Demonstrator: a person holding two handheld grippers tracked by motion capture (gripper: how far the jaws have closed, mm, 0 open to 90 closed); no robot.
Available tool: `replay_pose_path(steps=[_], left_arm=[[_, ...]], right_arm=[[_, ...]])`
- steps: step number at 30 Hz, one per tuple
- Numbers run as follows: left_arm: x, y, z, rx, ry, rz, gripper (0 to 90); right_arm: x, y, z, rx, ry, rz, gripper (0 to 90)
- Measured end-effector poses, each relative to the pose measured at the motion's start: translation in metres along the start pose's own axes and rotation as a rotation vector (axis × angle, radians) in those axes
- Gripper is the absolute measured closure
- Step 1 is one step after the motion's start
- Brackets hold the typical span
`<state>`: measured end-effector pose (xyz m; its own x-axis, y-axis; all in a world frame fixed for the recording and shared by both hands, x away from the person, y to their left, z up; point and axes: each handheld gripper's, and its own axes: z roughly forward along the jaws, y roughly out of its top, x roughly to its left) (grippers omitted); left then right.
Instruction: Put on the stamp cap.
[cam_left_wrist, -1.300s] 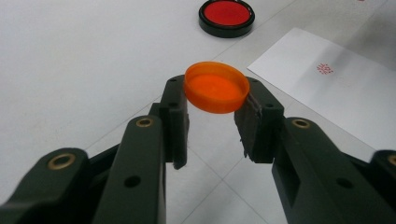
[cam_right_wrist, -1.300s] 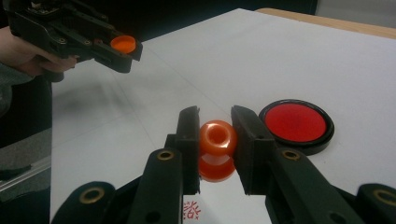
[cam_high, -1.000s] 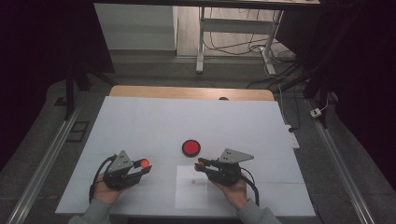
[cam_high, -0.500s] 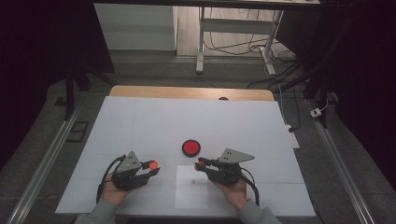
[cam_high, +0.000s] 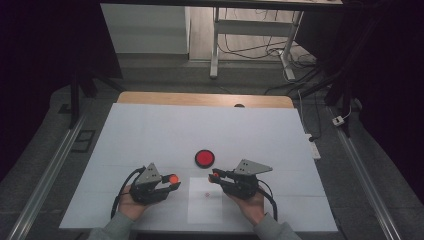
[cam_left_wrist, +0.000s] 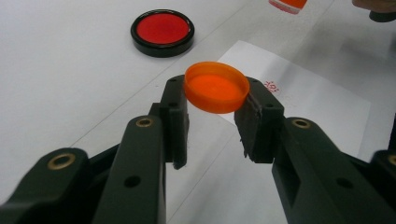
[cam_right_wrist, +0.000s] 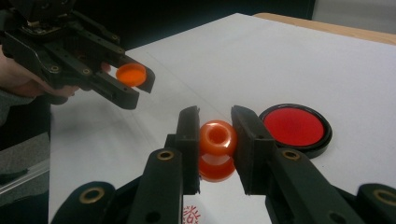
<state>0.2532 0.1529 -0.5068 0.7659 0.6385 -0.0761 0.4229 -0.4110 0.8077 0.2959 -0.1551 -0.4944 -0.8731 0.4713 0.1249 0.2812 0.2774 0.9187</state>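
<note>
White surface: near the red ink pad, left gripper jaws clamp an orange cap; right gripper jaws clamp an orange stamp.

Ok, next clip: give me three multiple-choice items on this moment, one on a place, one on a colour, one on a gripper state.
1. Where does the round ink pad lie?
A. On the white sheet beyond the two grippers
B. On the small paper slip
C. Between the left gripper's jaws

2. What colour is the cap in the left gripper?
A. Blue
B. Orange
C. Black

3. What is the state of the right gripper?
A. Open over a bare table
B. Shut with nothing between its jaws
C. Shut on the orange stamp

Answers:
1. A, the high view shows it flat on the sheet, past both grippers' tips.
2. B, the left gripper view shows an orange disc pinched between the jaws.
3. C, the right gripper view shows both jaws pressed against the stamp's sides.
</note>
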Motion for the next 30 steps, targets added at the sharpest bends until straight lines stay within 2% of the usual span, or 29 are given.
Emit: replay_pose_path(steps=[12, 19, 30], left_arm=[[-0.007, 0.004, 0.013, 0.023, -0.014, 0.029, 65.3], [-0.016, 0.008, 0.023, 0.039, -0.026, 0.062, 65.2], [-0.020, 0.010, 0.027, 0.041, -0.035, 0.072, 65.2]], right_arm=[[0.001, 0.000, 0.001, 0.001, 0.003, -0.004, 72.1], [0.000, 0.000, 0.000, -0.002, 0.002, -0.002, 72.1], [0.001, 0.000, 0.001, 0.000, 0.009, 0.002, 72.1]])
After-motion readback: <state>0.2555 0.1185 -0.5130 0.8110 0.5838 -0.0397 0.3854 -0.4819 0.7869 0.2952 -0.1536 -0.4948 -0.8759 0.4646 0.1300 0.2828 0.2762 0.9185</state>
